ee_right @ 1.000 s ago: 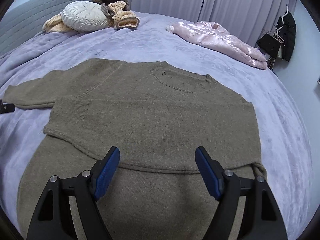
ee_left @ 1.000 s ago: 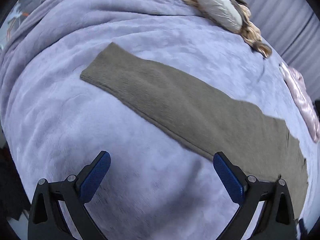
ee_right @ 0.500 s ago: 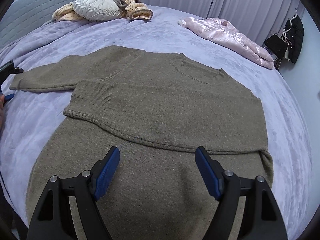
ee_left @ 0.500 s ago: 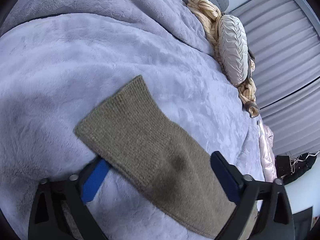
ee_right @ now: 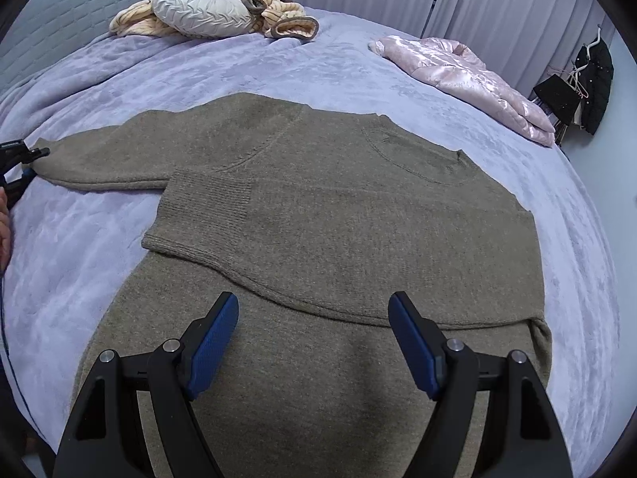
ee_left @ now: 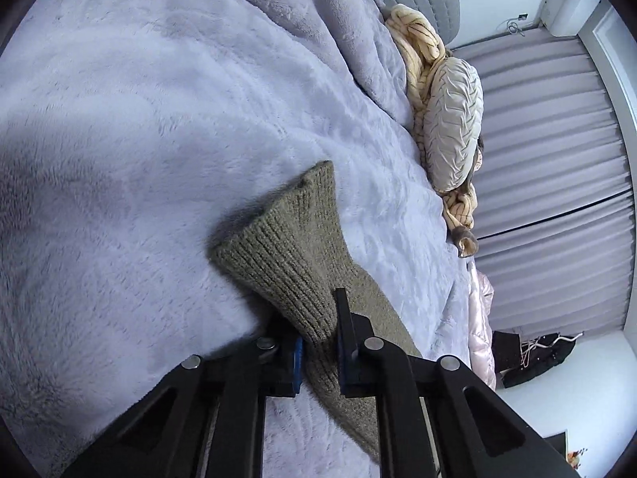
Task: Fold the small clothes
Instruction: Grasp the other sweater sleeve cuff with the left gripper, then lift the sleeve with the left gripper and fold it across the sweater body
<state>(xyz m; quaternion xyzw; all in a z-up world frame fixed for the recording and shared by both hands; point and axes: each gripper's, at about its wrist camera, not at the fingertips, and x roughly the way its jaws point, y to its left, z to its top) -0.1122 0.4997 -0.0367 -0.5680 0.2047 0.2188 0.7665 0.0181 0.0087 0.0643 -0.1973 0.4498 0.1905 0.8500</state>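
Note:
An olive knitted sweater [ee_right: 338,219] lies flat on the lilac blanket [ee_right: 199,75]. One sleeve is folded across its chest, the ribbed cuff [ee_right: 207,207] resting left of centre. The other sleeve [ee_right: 99,159] stretches out to the left. My left gripper [ee_left: 318,326] is closing tight on that sleeve's ribbed cuff [ee_left: 286,247], whose end is bunched up off the blanket; the pads press on it. The left gripper [ee_right: 20,159] also shows at the left edge of the right wrist view. Hovering above the sweater's lower body, my right gripper [ee_right: 314,318] is open and holds nothing.
A round pleated cushion [ee_right: 199,12] and yellow striped clothes [ee_right: 278,12] lie by the grey headboard [ee_right: 59,20]. A pink shiny jacket [ee_right: 466,75] rests at the far right of the bed. Dark clothes [ee_right: 589,83] hang beyond by the curtains [ee_right: 497,8]. A hand [ee_right: 3,219] shows at the left edge.
The left gripper moved along the outstretched sleeve to its cuff, rolled, and shut on it, bunching the end. The right gripper drifted slightly over the sweater and stayed open.

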